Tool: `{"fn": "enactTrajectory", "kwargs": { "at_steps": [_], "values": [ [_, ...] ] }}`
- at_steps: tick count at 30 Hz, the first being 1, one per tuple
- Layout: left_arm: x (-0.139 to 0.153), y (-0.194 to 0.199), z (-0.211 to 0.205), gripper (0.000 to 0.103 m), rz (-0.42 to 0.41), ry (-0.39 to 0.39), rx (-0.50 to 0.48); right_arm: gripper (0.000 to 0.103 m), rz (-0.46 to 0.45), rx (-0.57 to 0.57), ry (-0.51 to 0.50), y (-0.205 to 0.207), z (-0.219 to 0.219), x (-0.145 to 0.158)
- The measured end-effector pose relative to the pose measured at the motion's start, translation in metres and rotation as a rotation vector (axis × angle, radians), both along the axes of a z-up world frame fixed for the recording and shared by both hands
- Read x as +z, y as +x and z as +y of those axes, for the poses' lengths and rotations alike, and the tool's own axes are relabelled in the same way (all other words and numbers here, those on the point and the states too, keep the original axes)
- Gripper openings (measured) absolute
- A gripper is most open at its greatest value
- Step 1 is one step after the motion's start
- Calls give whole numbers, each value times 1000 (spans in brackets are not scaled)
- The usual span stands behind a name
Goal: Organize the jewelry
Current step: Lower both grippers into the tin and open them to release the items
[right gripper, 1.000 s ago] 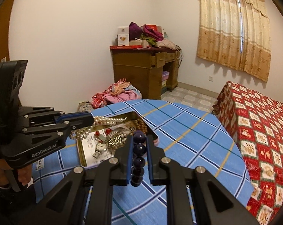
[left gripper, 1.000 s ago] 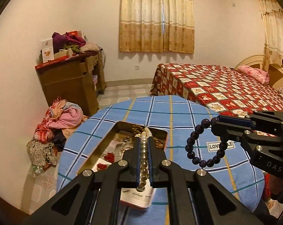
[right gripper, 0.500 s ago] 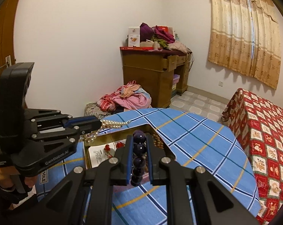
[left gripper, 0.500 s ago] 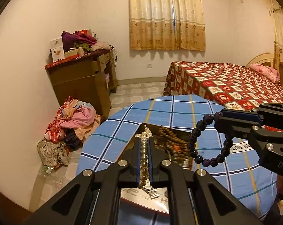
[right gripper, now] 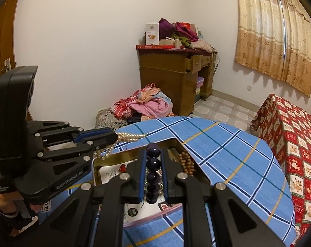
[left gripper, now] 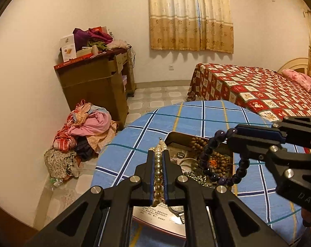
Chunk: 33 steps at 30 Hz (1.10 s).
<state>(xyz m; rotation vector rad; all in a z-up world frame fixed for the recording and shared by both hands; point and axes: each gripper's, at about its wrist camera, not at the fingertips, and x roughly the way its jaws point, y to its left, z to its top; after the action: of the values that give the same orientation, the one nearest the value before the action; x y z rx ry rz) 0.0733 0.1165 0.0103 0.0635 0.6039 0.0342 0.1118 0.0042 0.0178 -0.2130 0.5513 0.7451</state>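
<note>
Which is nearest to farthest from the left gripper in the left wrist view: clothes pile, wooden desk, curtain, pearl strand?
1. Pearl strand, clamped between the left gripper's fingers.
2. Clothes pile, on the floor, left.
3. Wooden desk, behind the pile against the wall.
4. Curtain, on the far wall.

Left tool [left gripper: 158, 160] clamped, right tool [right gripper: 153, 160] clamped

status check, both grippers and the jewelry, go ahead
Left gripper shut on pearl necklace. Right gripper shut on purple bead bracelet. Both held above open tin of jewelry. Nothing in the way.
</note>
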Motion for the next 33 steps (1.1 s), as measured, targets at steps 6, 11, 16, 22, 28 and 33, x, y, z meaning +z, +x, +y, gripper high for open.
{"fn": "enactTrajectory", "kwargs": {
  "at_steps": [6,11,16,22,28,33],
  "values": [
    [-4,7,7,6,7,0,20,16,13,2,-5,5,10,-5],
    [-12,13,12,6,25,-9,27,16,27,-2,-11,10,17,-13],
    [-22,16,11,6,44,-7,29,16,56,-7,-19,15,19,-25],
    [-33,19,5,6,69,21,26,16,85,-19,-18,16,17,-36],
    [-44,20,1,6,91,39,22,16,114,-36,-24,18,13,-45],
    [-55,24,-3,6,121,60,26,16,151,-52,-36,25,9,-55]
  ]
}}
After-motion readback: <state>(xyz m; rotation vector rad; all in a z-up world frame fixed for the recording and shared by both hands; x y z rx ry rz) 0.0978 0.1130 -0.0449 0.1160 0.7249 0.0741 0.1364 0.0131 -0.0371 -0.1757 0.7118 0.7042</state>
